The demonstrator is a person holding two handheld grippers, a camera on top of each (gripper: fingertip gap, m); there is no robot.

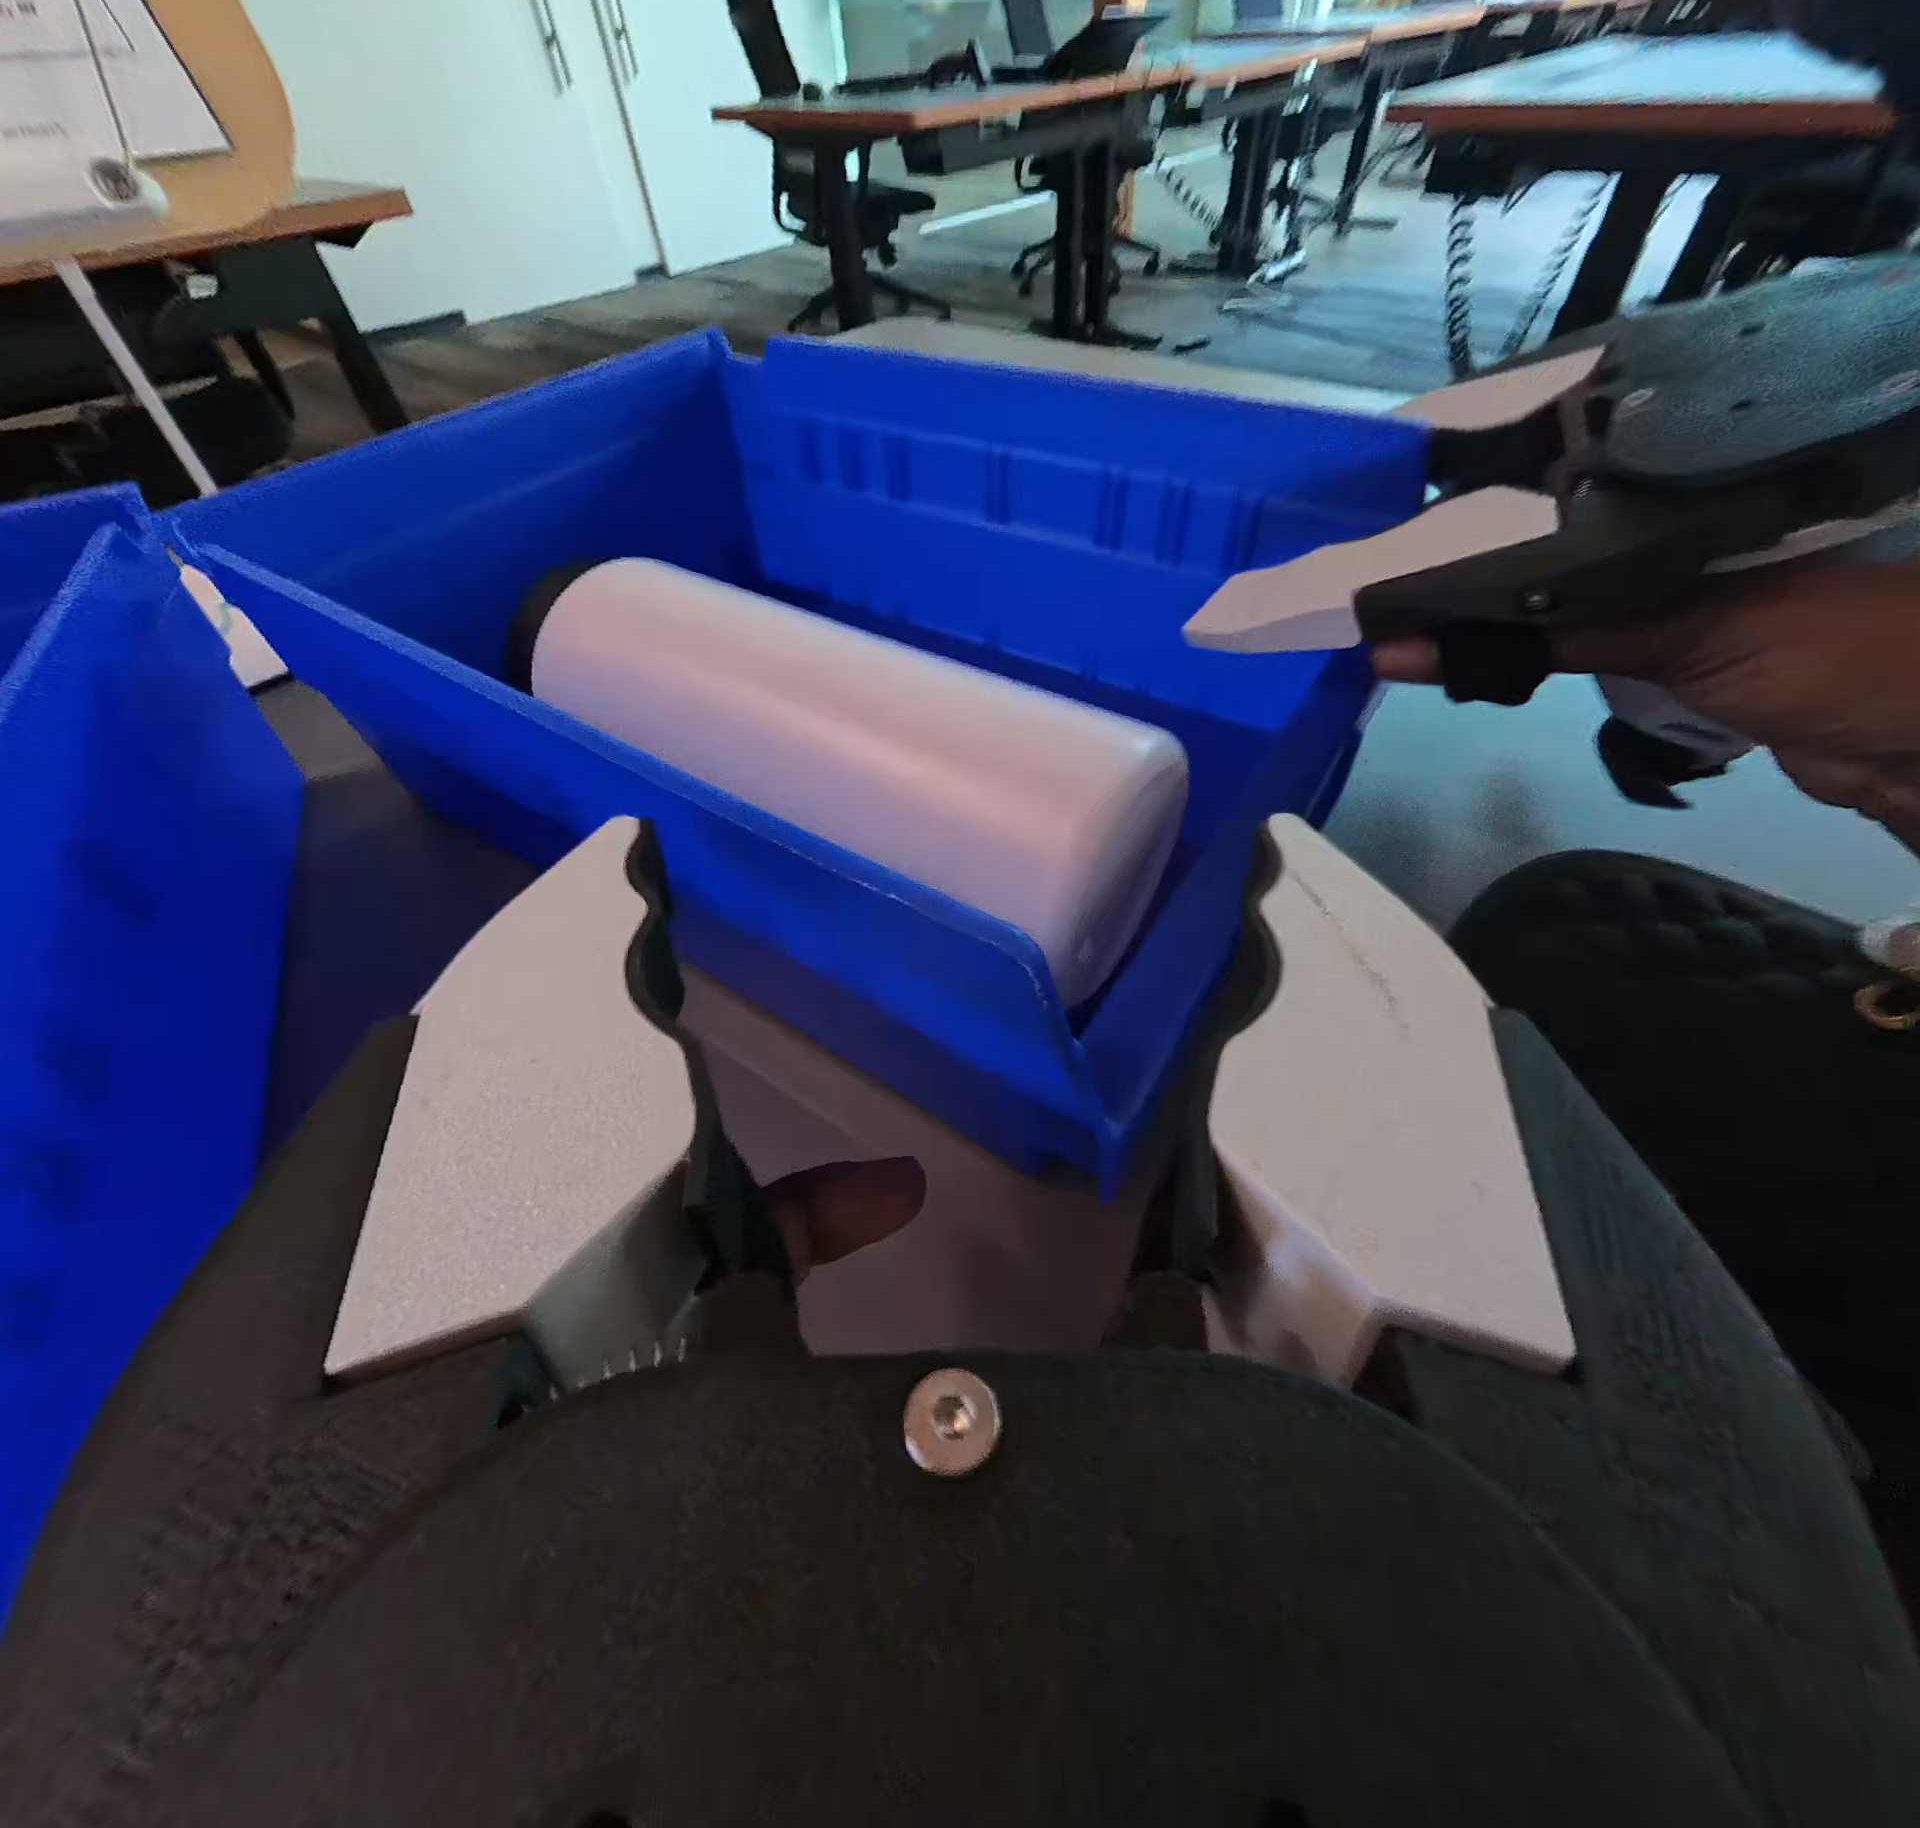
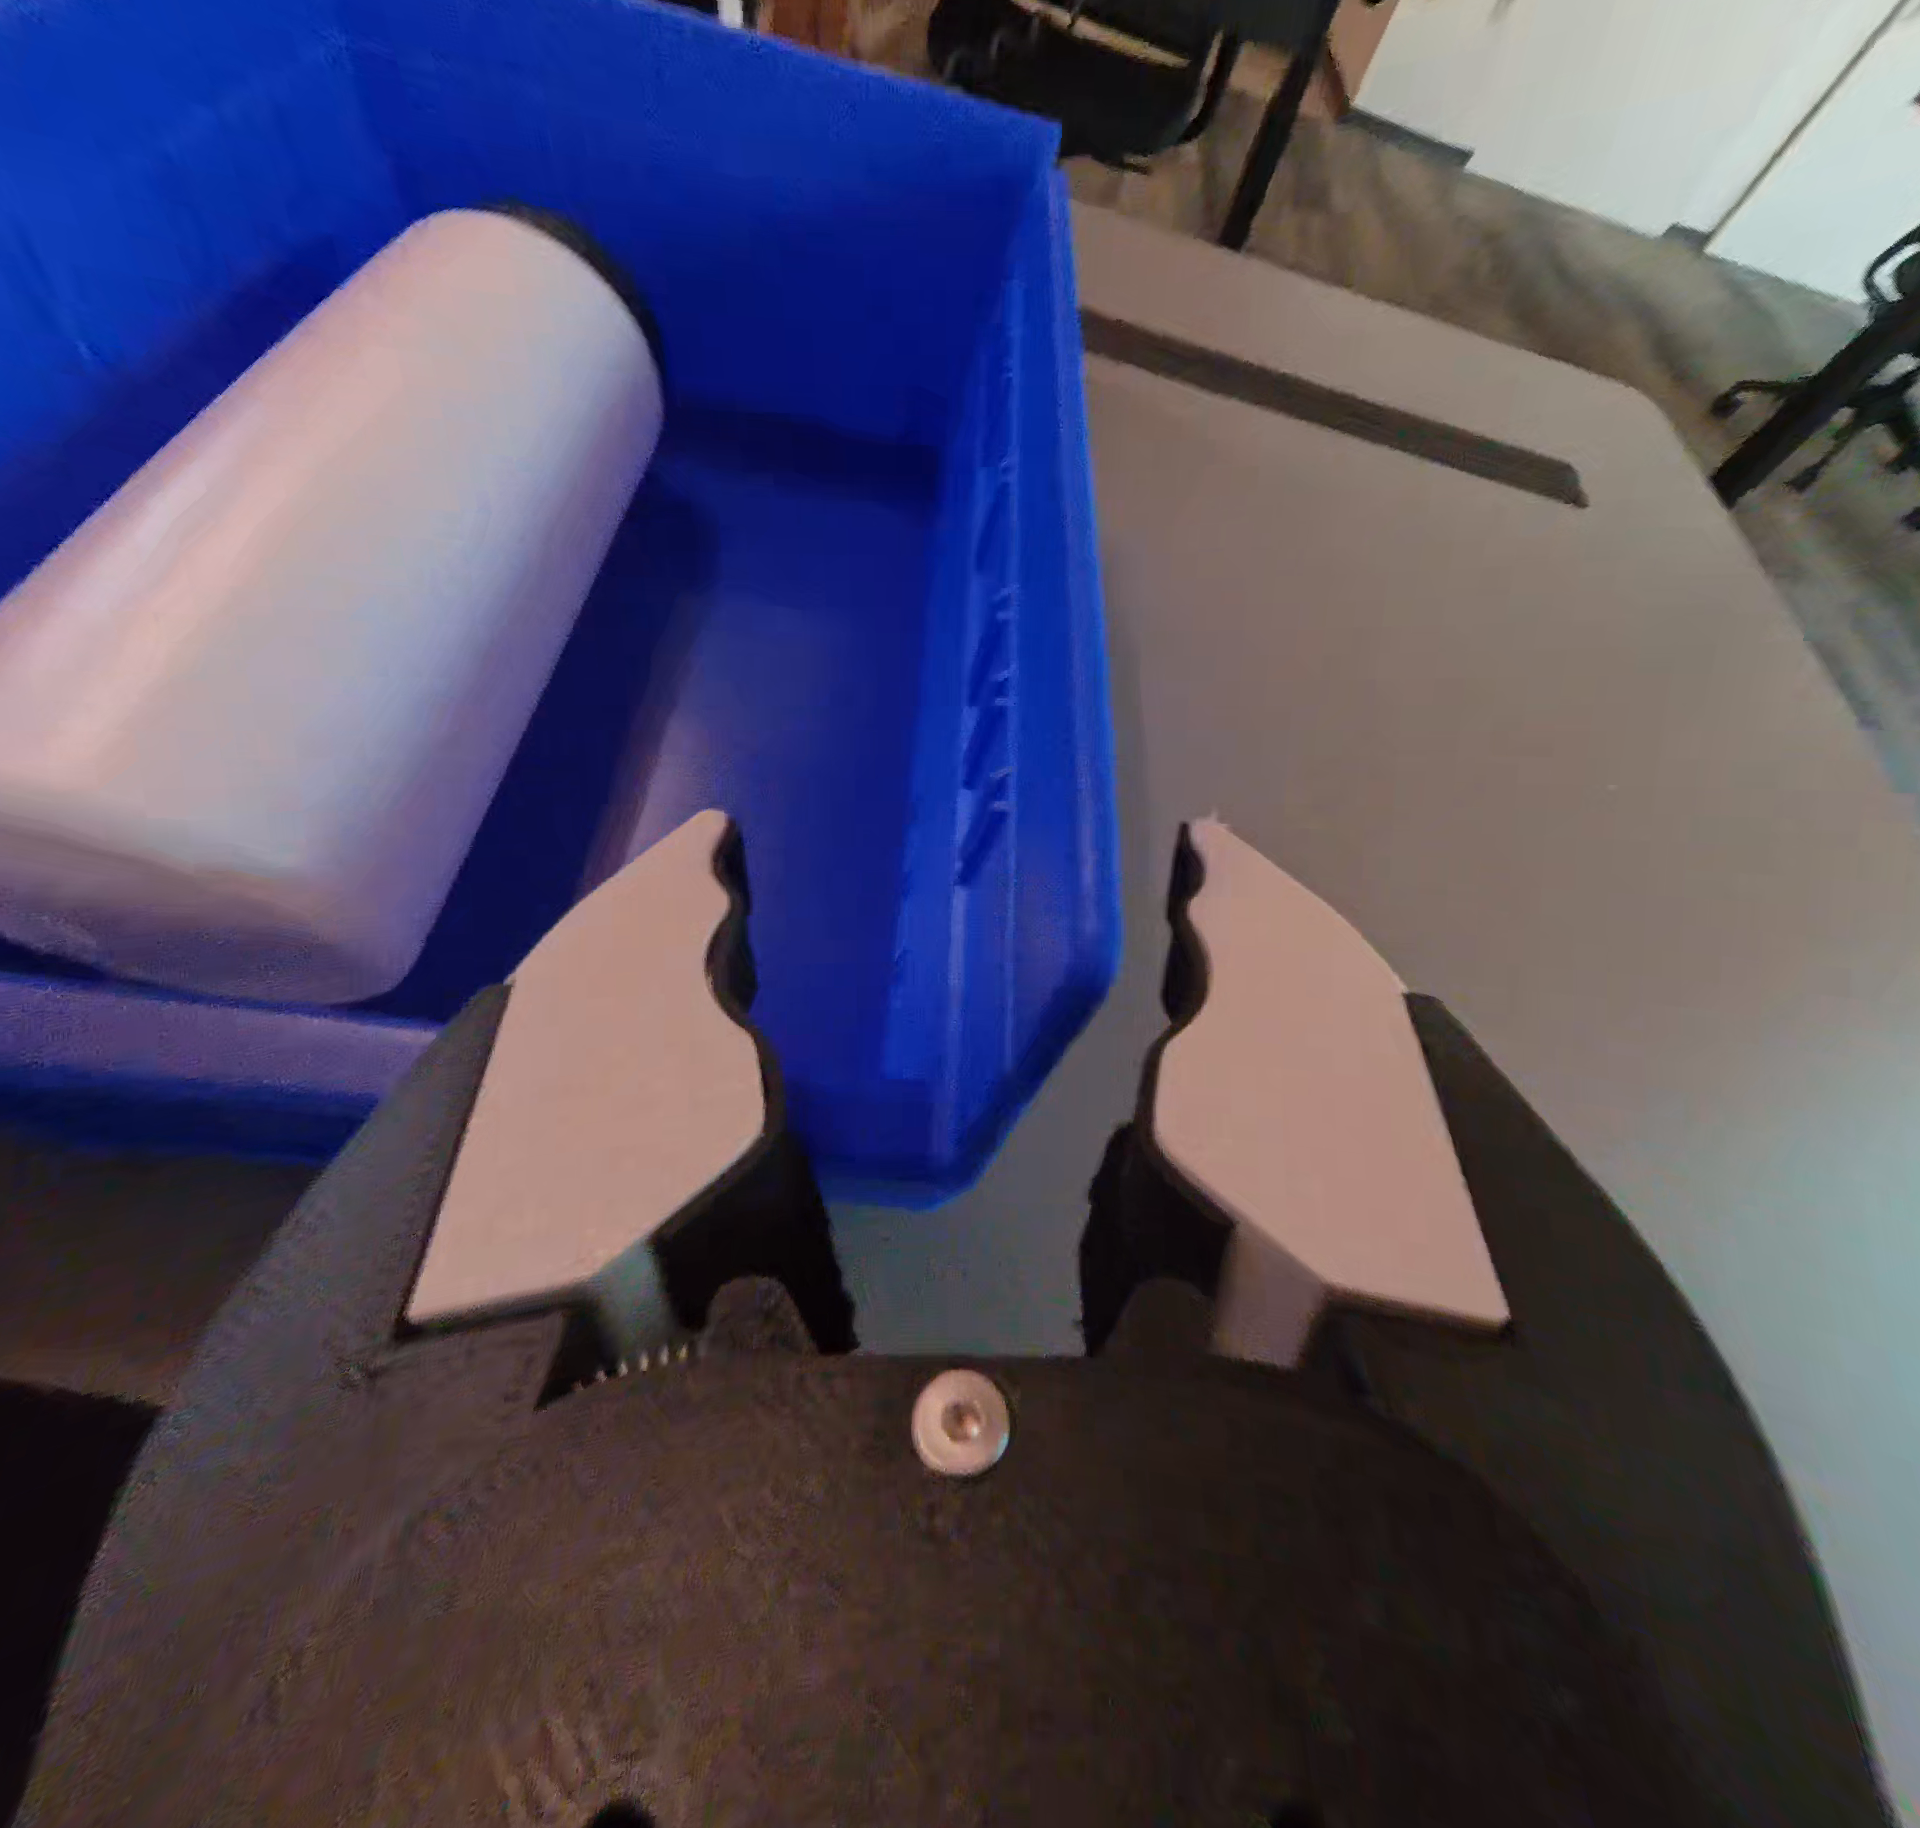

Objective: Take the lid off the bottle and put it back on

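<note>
A pale lilac bottle [image 1: 842, 750] lies on its side inside a blue bin [image 1: 582, 490]; its black lid [image 1: 530, 615] points to the bin's far left end. The bottle also shows in the right wrist view [image 2: 301, 615], its lid [image 2: 613, 266] at the far end. My left gripper [image 1: 951, 833] is open, hovering just outside the bin's near corner, with the bottle's base between its fingertips in view. My right gripper [image 2: 956, 828] is open and empty above the bin's right wall [image 2: 997, 635]. It also shows in the left wrist view [image 1: 1299, 521], at the bin's right end.
A second blue bin [image 1: 114, 843] stands at the left. The bins rest on a dark grey table [image 2: 1455, 739]. A person's hand [image 1: 1766, 677] holds the right gripper. Office desks and chairs [image 1: 831, 168] stand behind.
</note>
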